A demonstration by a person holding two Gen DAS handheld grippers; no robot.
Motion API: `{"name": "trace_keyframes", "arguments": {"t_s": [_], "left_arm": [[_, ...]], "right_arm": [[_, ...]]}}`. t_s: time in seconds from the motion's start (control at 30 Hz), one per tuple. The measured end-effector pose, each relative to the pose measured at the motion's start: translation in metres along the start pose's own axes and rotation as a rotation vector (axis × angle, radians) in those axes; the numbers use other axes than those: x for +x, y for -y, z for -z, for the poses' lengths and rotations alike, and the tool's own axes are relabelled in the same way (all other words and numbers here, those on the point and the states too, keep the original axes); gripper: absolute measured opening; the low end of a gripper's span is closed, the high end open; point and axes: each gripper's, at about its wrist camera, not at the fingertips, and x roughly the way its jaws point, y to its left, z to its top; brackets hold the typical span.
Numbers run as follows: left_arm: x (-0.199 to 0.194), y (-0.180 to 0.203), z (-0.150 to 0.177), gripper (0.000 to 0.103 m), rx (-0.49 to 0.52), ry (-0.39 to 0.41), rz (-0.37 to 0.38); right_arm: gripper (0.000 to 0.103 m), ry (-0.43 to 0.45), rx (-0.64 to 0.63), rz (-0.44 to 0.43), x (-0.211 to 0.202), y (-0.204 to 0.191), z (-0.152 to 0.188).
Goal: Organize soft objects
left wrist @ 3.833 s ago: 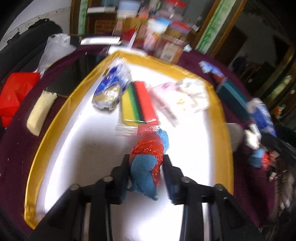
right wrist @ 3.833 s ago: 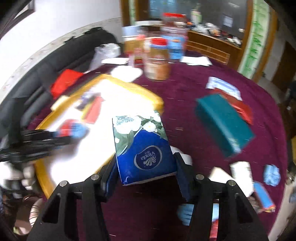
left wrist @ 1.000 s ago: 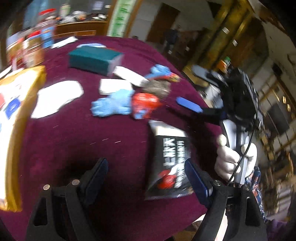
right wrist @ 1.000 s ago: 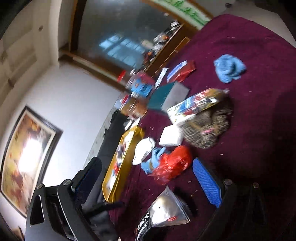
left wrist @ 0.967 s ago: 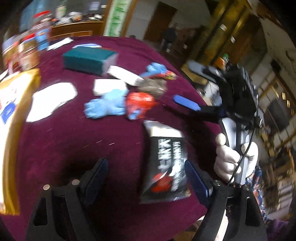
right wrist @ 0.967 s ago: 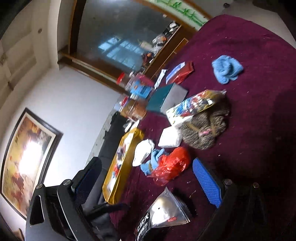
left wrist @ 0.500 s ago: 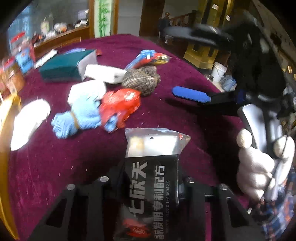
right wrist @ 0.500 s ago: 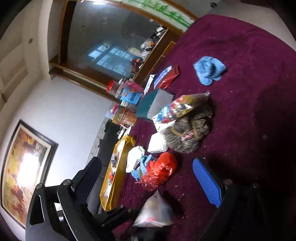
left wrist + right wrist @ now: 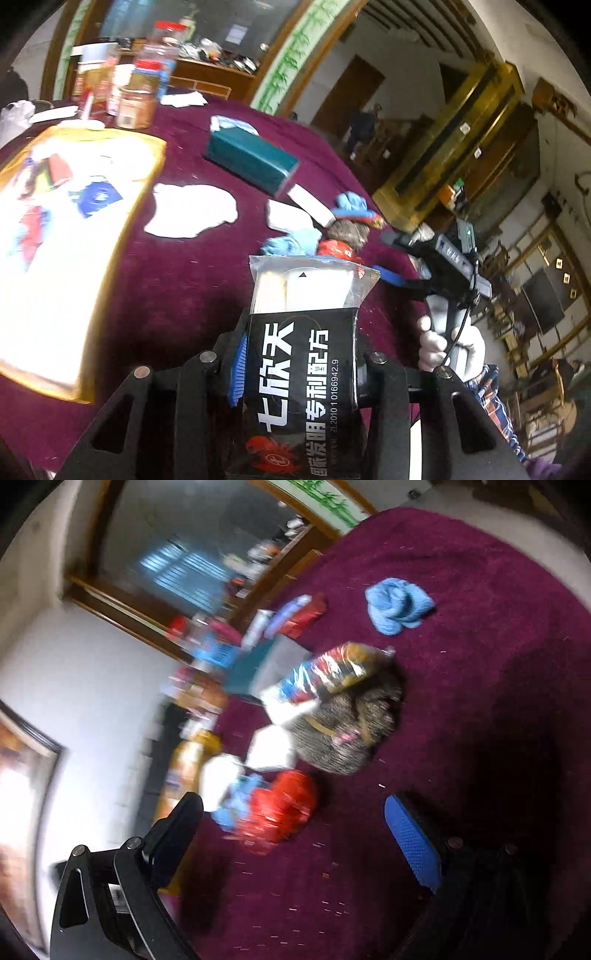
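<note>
Black packet sits pinched in the left hand-held gripper; the right hand-held gripper gapes empty.

You hold a shiny plastic pack. The table cloth looks fuzzy, and the blue rag looks soft.

A black-labelled plastic pouch with white Chinese lettering and a clear top was clamped between the left gripper's jaws, clear end forward, raised off the maroon tablecloth. Behind it, near the cloth's right edge, lay a red plastic-wrapped bundle touching a light-blue cloth, beside a grey-brown yarn ball.
</note>
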Motion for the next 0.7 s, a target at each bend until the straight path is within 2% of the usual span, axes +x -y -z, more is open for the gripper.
{"name": "trace_keyframes", "arguments": {"t_s": [0.03, 0.17, 0.27, 0.33, 0.4, 0.53, 0.7], "left_arm": [[-0.003, -0.002, 0.0, 0.042, -0.004, 0.006, 0.0], [-0.011, -0.022, -0.002, 0.042, -0.048, 0.022, 0.0], [-0.02, -0.038, 0.0, 0.042, -0.08, 0.039, -0.004], [-0.024, -0.044, 0.0, 0.042, -0.092, 0.054, -0.009], [-0.035, -0.056, -0.001, 0.042, -0.108, 0.078, -0.026], [-0.056, -0.086, -0.004, 0.042, -0.154, 0.13, -0.092], [-0.075, -0.131, -0.008, 0.042, -0.217, 0.158, -0.231]], "right_arm": [[0.099, -0.006, -0.037, 0.062, 0.002, -0.009, 0.003], [0.093, -0.036, -0.144, 0.172, 0.014, -0.042, 0.011], [0.073, -0.058, -0.173, 0.242, 0.029, -0.057, 0.012], [0.052, -0.081, -0.175, 0.279, 0.041, -0.06, 0.013], [0.042, -0.105, -0.174, 0.318, 0.054, -0.061, 0.016], [0.039, -0.078, -0.187, 0.355, 0.058, -0.064, 0.024], [0.039, -0.001, -0.228, 0.388, 0.028, -0.078, 0.025]]}}
